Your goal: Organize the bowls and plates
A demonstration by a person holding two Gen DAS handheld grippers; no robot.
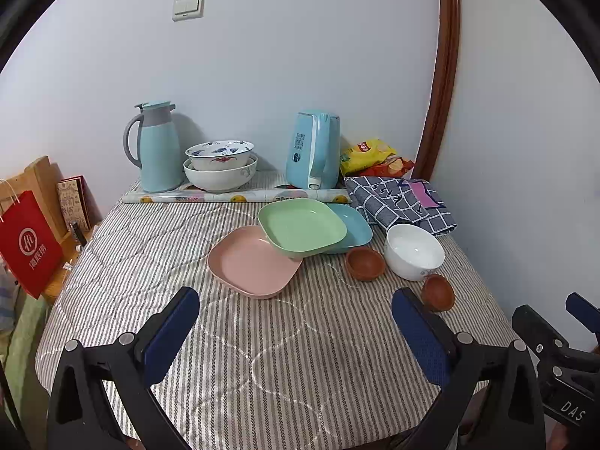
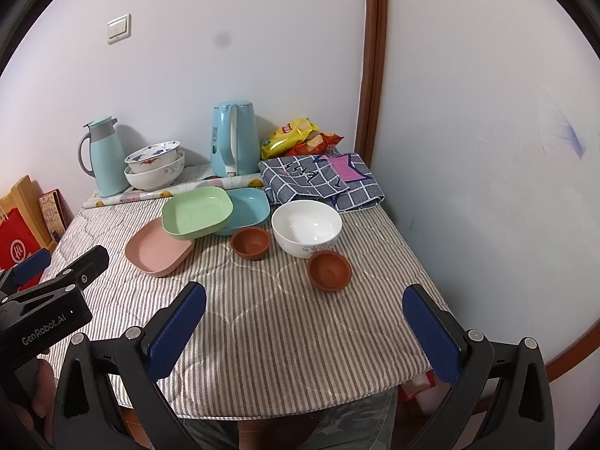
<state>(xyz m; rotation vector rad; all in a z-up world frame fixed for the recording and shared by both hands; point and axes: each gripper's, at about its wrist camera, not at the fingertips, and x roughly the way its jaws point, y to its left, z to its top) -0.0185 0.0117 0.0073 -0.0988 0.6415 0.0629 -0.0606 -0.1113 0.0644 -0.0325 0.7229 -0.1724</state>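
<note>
On the striped cloth a green plate [image 1: 302, 227] leans across a pink plate [image 1: 251, 262] and a blue plate [image 1: 354, 225]. To their right are a white bowl [image 1: 414, 251] and two small brown bowls [image 1: 365, 262] [image 1: 438, 292]. The same set shows in the right wrist view: green plate [image 2: 197, 212], pink plate [image 2: 157, 253], blue plate [image 2: 249, 210], white bowl [image 2: 305, 232], brown bowls [image 2: 250, 243] [image 2: 329, 272]. My left gripper [image 1: 296, 300] is open and empty, short of the pink plate. My right gripper [image 2: 305, 292] is open and empty, just short of the nearer brown bowl.
At the back wall stand a thermos jug [image 1: 159, 148], two stacked patterned bowls [image 1: 220, 165], a kettle [image 1: 315, 150], snack bags [image 1: 369, 155] and a folded checked cloth [image 1: 399, 198]. A red bag [image 1: 28, 243] hangs off the table's left edge. A wall runs along the right [image 2: 487, 187].
</note>
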